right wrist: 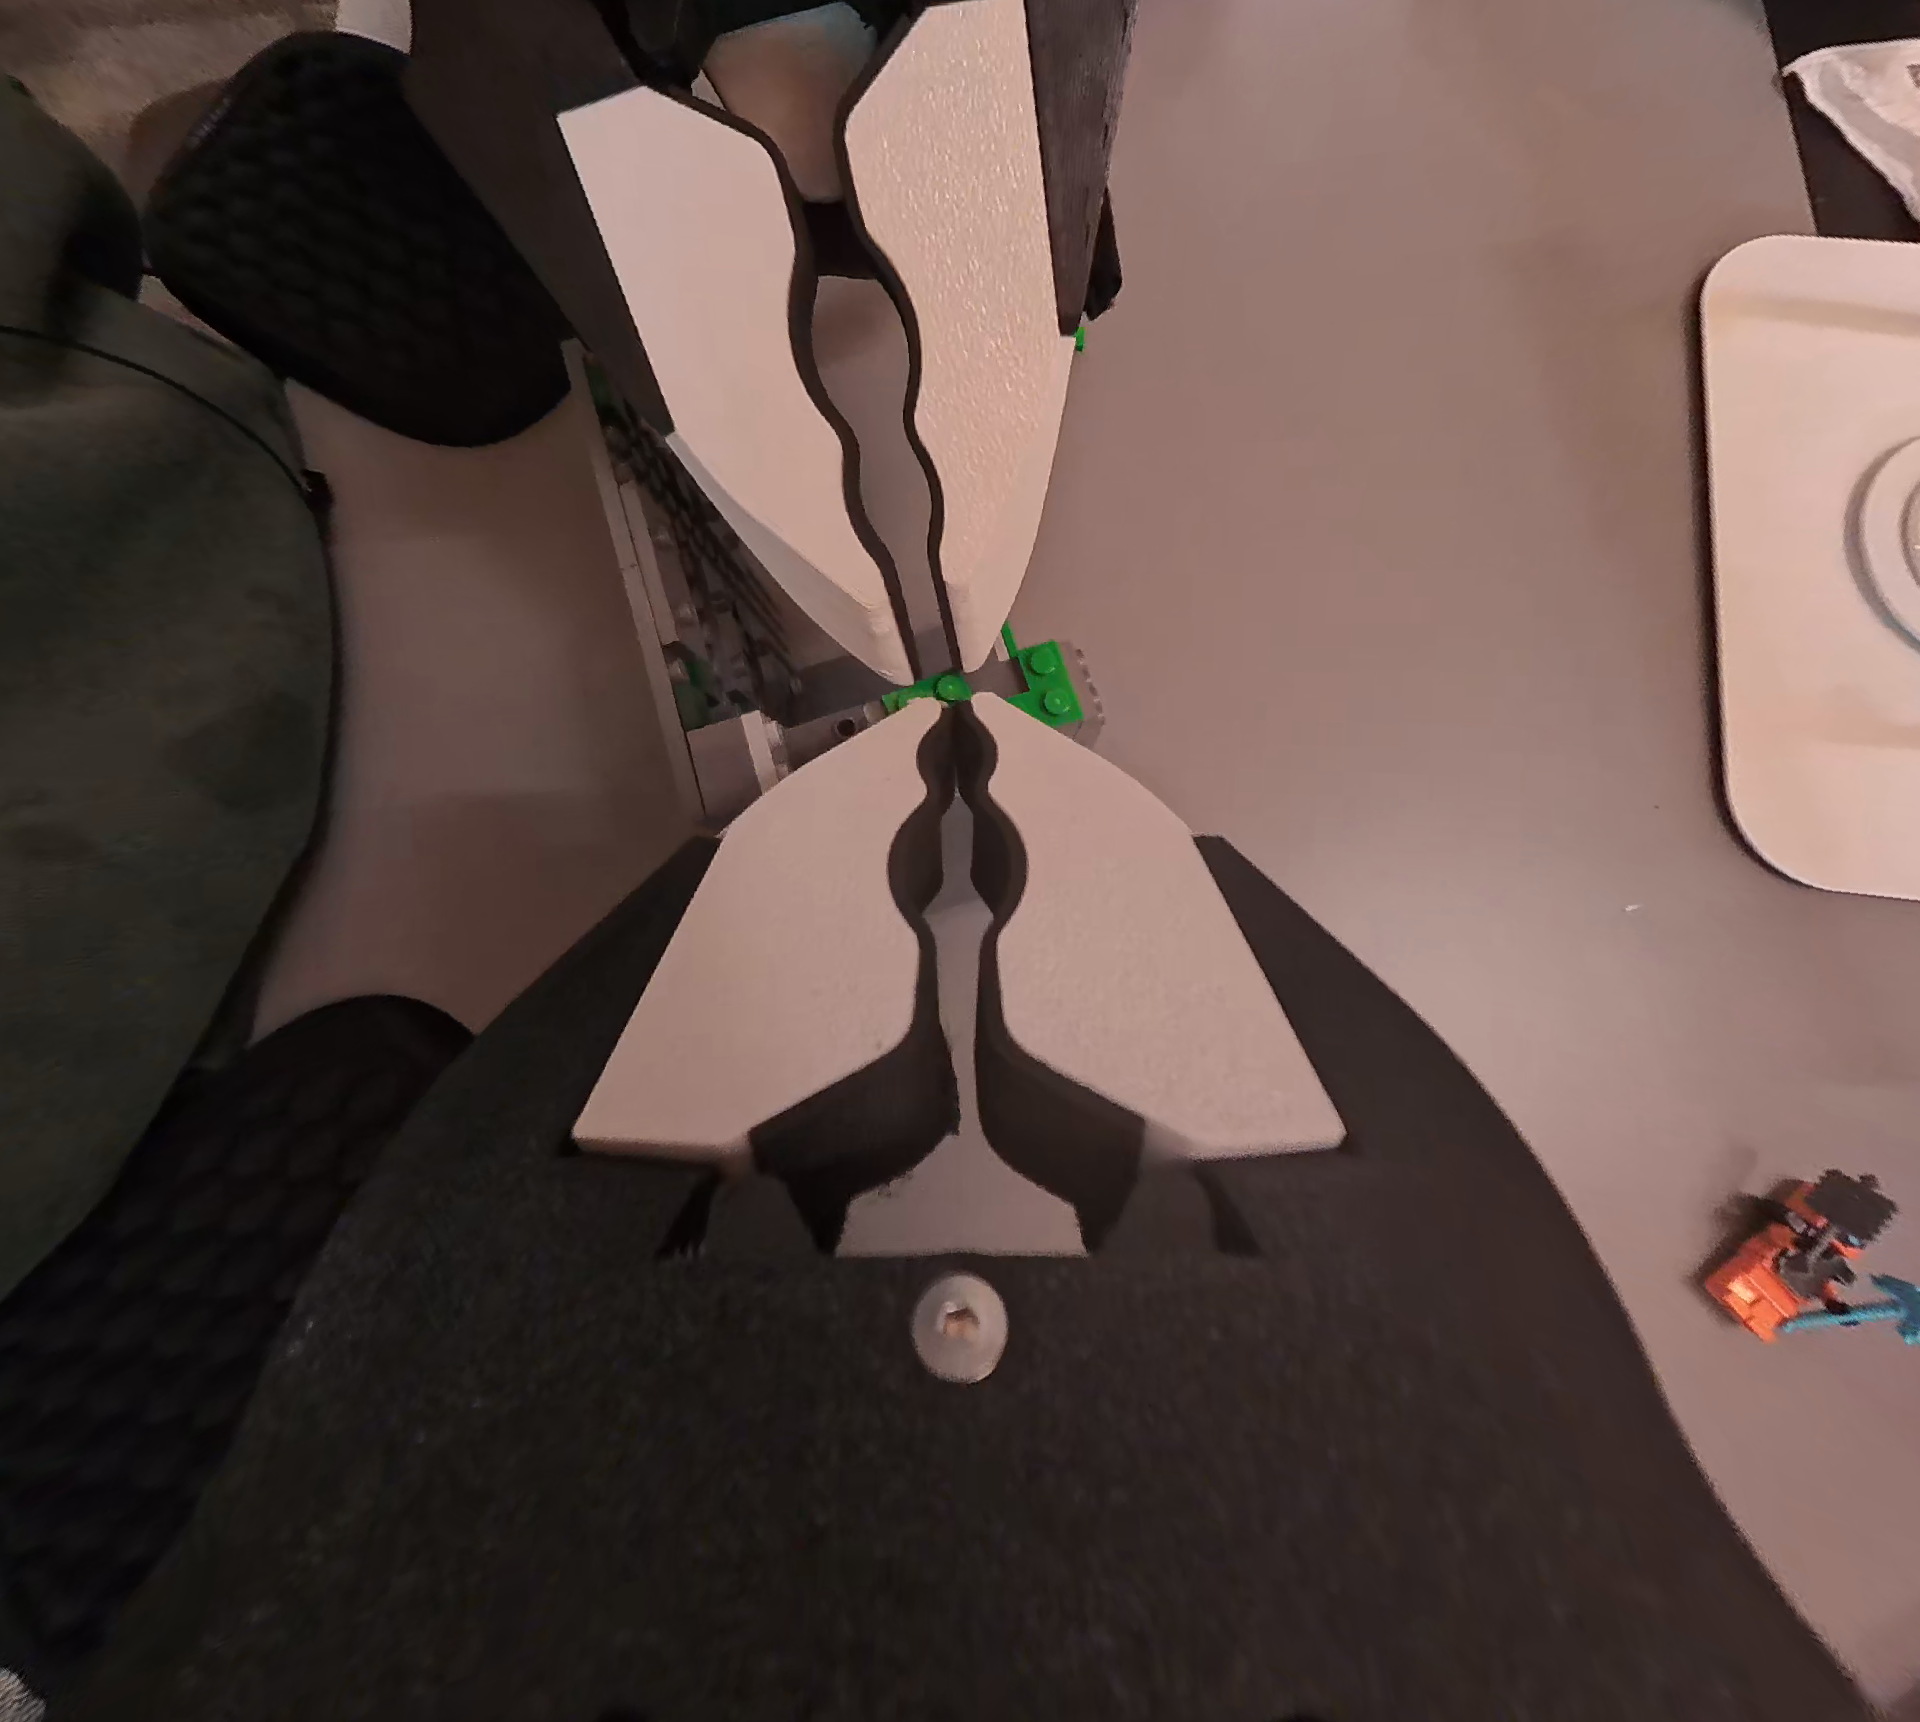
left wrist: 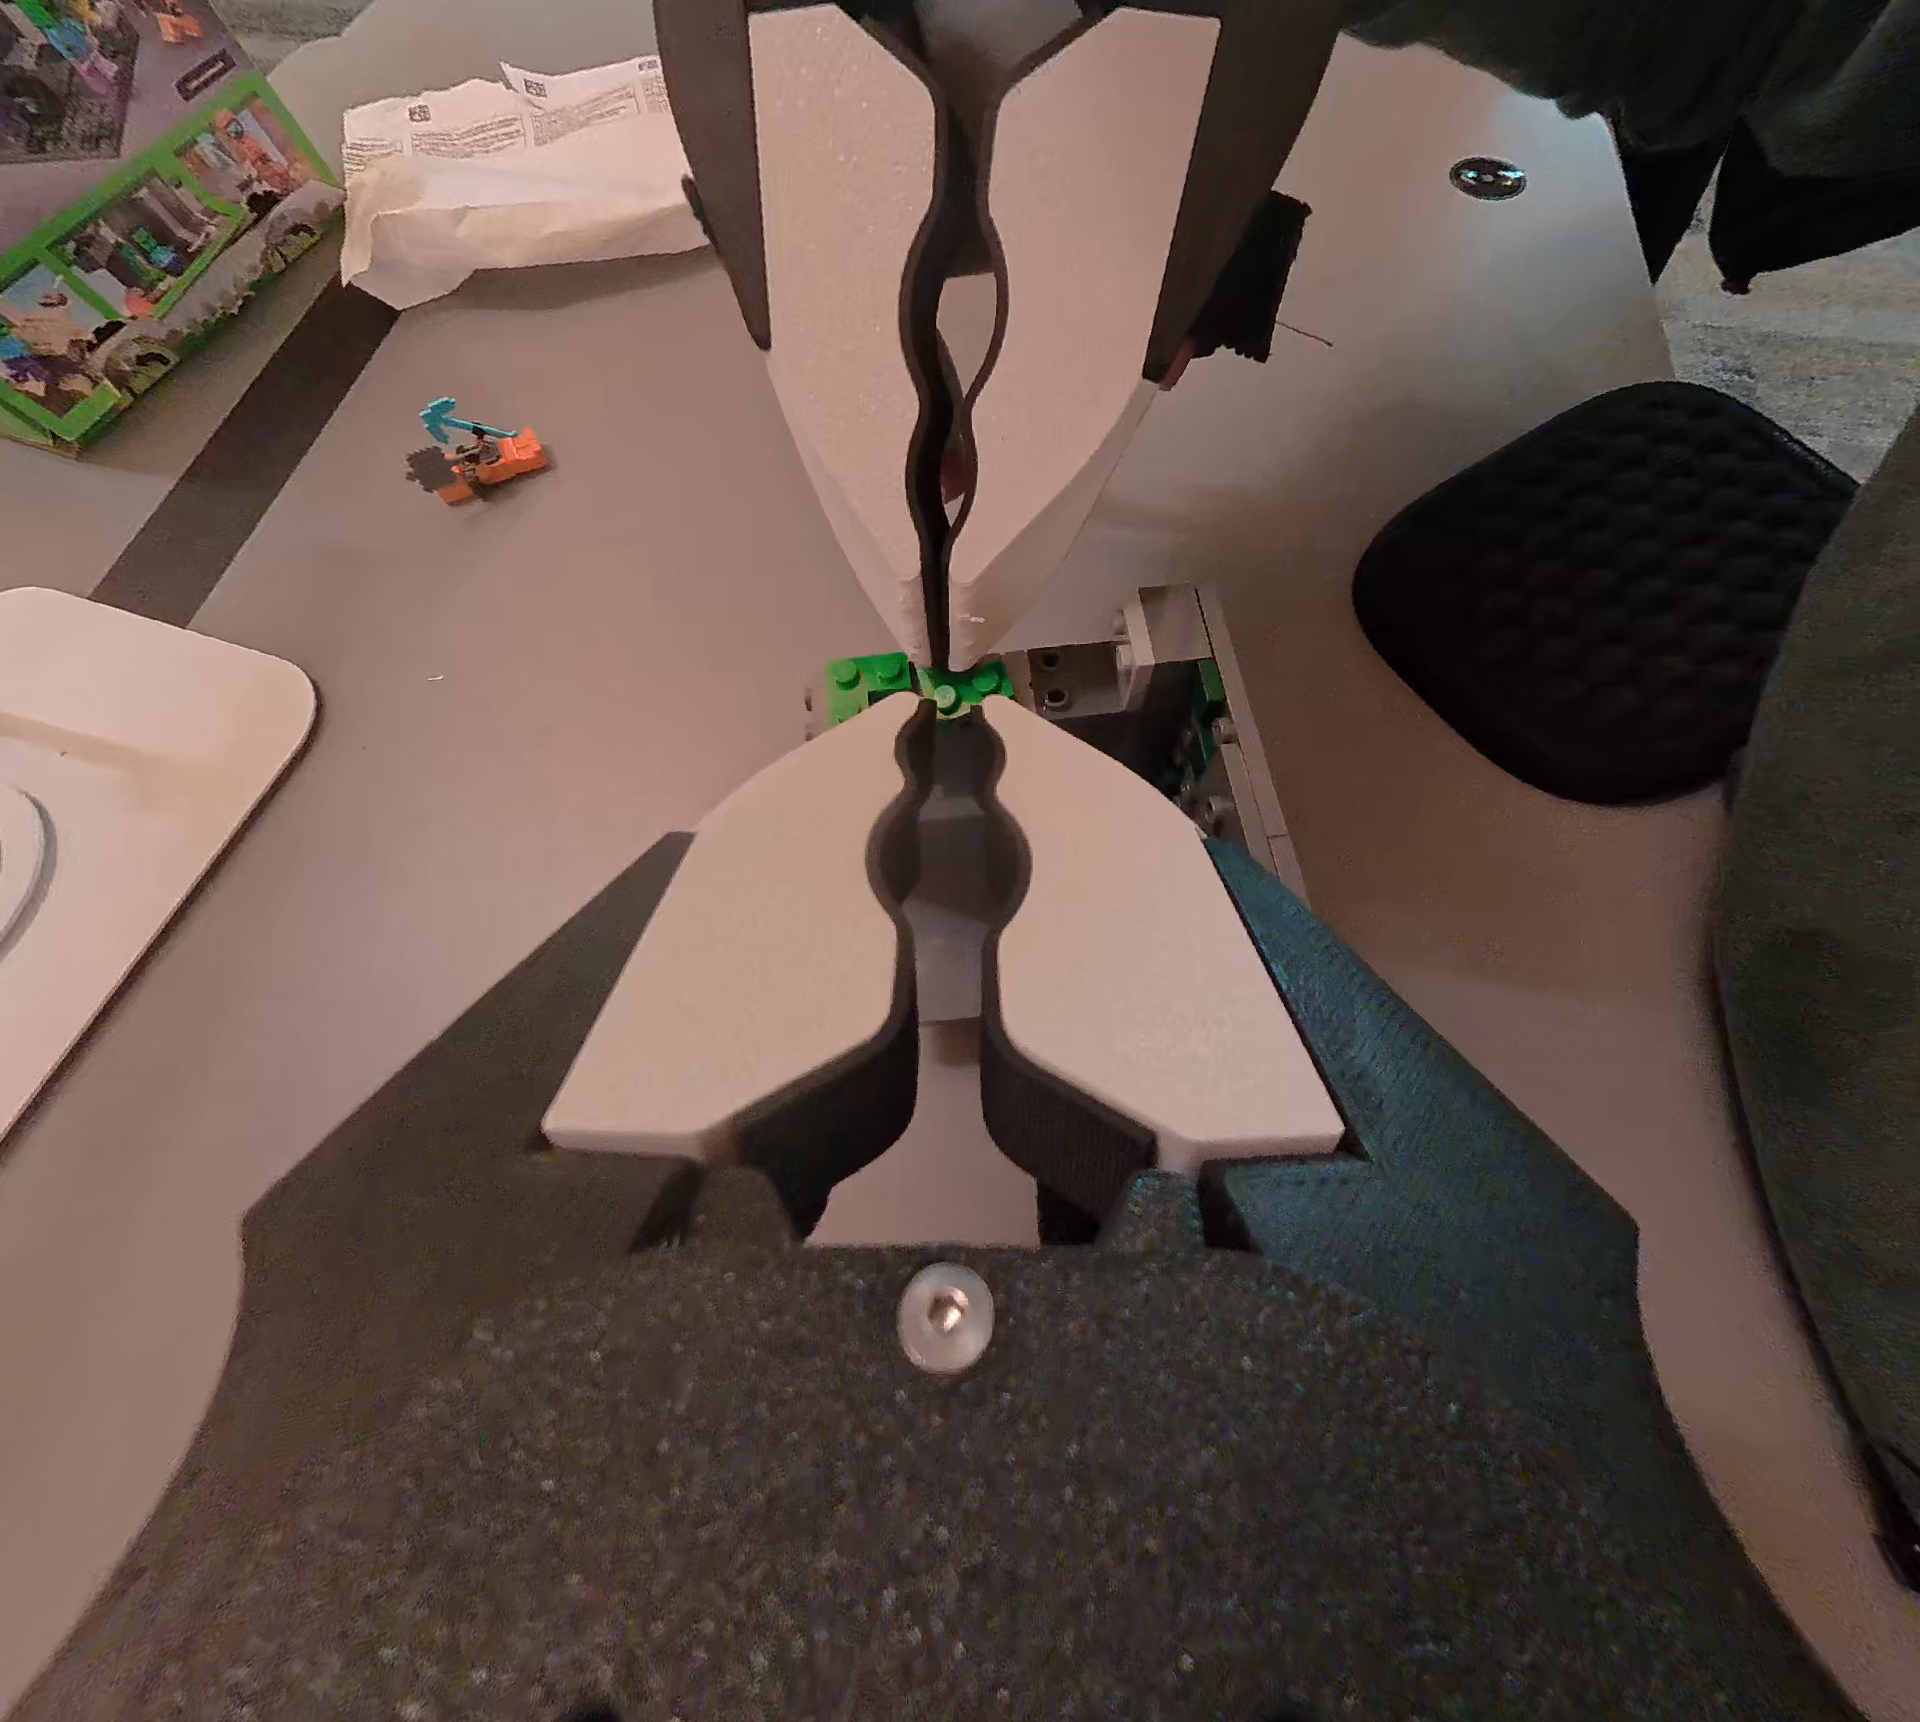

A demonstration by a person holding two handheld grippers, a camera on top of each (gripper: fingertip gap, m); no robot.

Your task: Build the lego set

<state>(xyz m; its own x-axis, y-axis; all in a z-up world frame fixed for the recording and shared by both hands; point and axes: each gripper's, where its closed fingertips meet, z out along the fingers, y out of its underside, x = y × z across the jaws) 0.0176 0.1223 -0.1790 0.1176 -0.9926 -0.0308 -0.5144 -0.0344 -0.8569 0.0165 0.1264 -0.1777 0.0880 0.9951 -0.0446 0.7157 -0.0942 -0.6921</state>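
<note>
While both tongs meet tip to tip, the left tongs (left wrist: 943,708) and right tongs (right wrist: 951,704) pinch one small green piece (left wrist: 945,693) above the grey lego build (left wrist: 1164,685) on the worktop (left wrist: 582,737).

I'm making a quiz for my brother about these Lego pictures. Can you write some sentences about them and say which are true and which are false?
1. Both grippers pinch the same small green Lego piece. True: the left gripper and the right gripper meet tip to tip on it.
2. The orange minifigure stands upright. False: it lies on the grey table with a blue pickaxe.
3. The Lego box sits at the table's far left in the left wrist view. True.
4. The left gripper is wide open. False: its jaws are closed on the green piece.
5. A white tray lies on the table. True.
</note>
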